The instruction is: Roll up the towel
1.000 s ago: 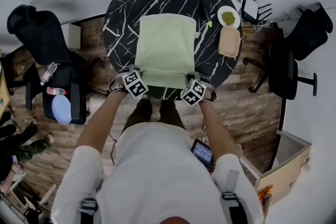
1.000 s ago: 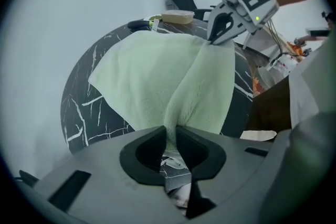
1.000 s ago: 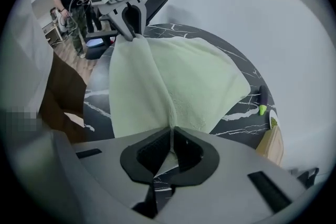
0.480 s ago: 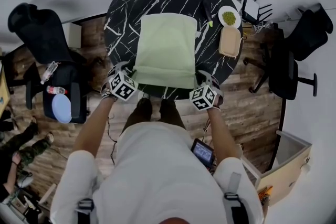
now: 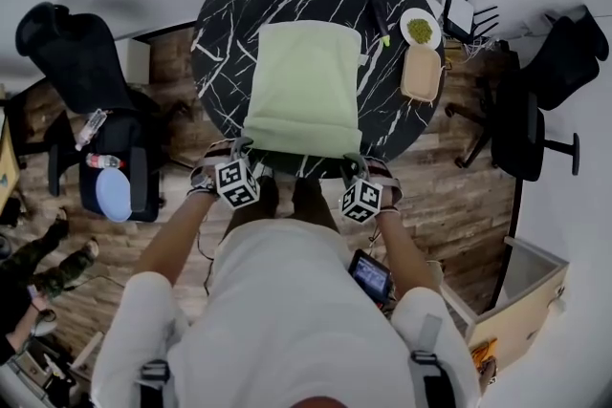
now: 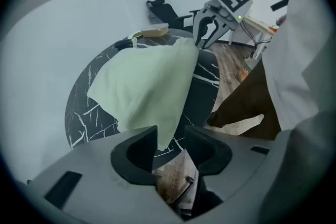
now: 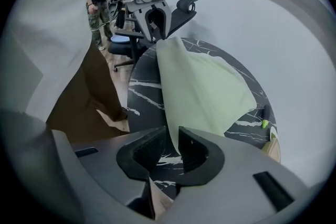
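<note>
Two corners of the pale green towel (image 5: 304, 86), the ones nearest the person, each reach into a hand-held gripper, while the rest of the cloth lies spread across the middle of the round black marbled counter (image 5: 225, 14), its near edge just short of the counter's rim. The left hand-held gripper (image 6: 170, 134) has jaws that stand apart after just closing part of the way; the towel's corner hangs in the gap, lying against one jaw and clear of the other, so nothing is clamped there. The right hand-held gripper (image 7: 172, 134) has just opened slightly, yet its jaws sit close together and pinch the towel's other near corner between them. Both point steeply down at the counter's near edge, with the person's bare forearms behind them. At the far right of the counter sits a small white plate (image 5: 406, 19) of something green and, just beside it toward the person, a tan tray (image 5: 419, 76). On the wooden floor (image 5: 449, 196) a black office chair (image 5: 72, 53) stands to the left and a second chair (image 5: 540, 100) to the right, and a pale blue disc (image 5: 112, 198) lies near the left one
</note>
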Demonstrator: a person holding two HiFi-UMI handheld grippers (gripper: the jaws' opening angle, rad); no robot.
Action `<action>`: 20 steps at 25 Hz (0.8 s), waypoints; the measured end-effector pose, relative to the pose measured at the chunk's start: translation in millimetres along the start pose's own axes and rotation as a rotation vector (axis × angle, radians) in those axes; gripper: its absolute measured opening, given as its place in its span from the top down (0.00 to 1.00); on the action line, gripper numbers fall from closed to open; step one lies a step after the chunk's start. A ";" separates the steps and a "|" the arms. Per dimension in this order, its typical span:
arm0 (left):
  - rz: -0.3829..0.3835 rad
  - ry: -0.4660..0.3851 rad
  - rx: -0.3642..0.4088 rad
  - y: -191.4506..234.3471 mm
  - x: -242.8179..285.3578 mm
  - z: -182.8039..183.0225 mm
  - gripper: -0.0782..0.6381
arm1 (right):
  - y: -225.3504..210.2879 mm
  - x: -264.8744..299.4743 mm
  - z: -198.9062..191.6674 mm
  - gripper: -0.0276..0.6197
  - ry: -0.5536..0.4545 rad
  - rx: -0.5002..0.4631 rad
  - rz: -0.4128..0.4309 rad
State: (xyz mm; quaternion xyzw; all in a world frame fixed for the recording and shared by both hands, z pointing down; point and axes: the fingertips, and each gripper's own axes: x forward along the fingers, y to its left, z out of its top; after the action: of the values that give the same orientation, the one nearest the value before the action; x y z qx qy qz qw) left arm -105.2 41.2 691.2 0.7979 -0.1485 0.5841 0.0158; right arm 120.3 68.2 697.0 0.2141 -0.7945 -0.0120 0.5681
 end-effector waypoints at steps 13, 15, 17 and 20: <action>-0.037 0.101 0.036 13.1 35.0 -6.6 0.71 | 4.4 23.7 -8.0 0.80 0.060 0.006 0.078; -0.040 0.100 0.033 13.3 34.8 -7.0 0.72 | 2.4 23.3 -8.6 0.81 0.054 0.036 0.069; -0.020 0.093 0.020 17.2 34.2 -6.7 0.76 | -2.4 24.0 -8.9 0.92 0.057 0.074 0.053; -0.003 0.091 -0.002 22.1 33.1 -6.5 0.83 | -6.1 25.8 -7.6 0.93 0.071 0.107 0.062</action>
State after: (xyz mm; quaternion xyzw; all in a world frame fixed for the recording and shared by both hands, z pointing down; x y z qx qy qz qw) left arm -107.8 14.2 721.0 0.7707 -0.1468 0.6196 0.0242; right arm 122.4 55.2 721.2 0.2198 -0.7797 0.0557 0.5836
